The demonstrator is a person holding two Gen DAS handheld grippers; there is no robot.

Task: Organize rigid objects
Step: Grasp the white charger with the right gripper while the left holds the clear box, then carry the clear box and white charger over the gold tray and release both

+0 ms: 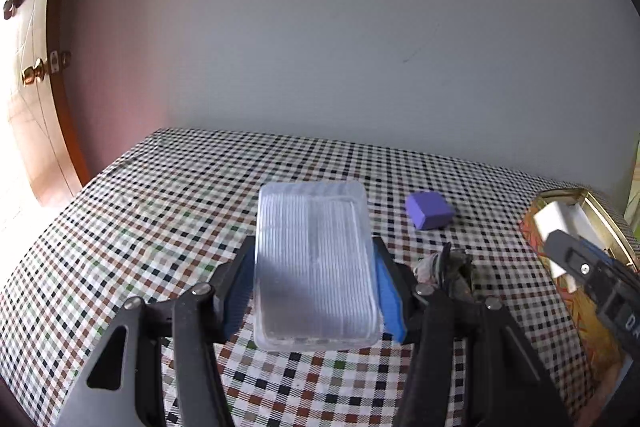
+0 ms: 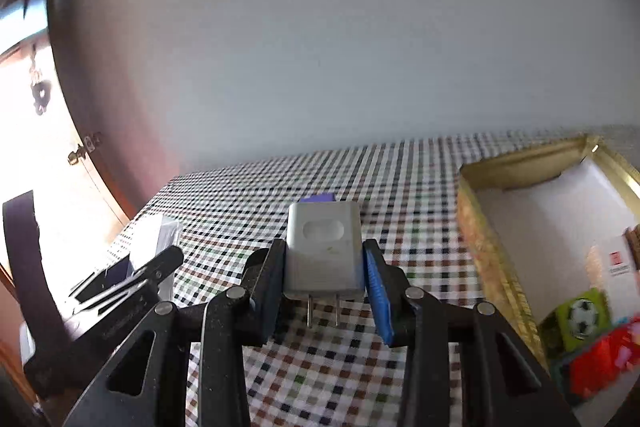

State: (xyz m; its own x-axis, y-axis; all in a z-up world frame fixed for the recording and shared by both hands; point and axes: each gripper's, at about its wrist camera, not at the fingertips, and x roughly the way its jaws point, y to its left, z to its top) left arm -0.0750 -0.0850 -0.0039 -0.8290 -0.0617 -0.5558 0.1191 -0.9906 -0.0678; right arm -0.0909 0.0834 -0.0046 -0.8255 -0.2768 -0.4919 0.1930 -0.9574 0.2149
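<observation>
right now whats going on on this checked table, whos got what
A person is tidying small hard items with a handheld gripper in each hand. The left gripper holds a clear ribbed plastic case between its fingers, lifted over the checked tablecloth. The right gripper holds a white plug-in charger block, prongs toward the camera. A gold-rimmed open box on the right already has a few things inside. A purple cube still sits on the cloth.

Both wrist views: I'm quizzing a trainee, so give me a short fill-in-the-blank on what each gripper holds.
The left gripper grips a clear ribbed ____.
The right gripper holds a white ____ with two metal prongs.
The small block lying on the checked tablecloth is ____.

Missing words: case; charger; purple
</observation>
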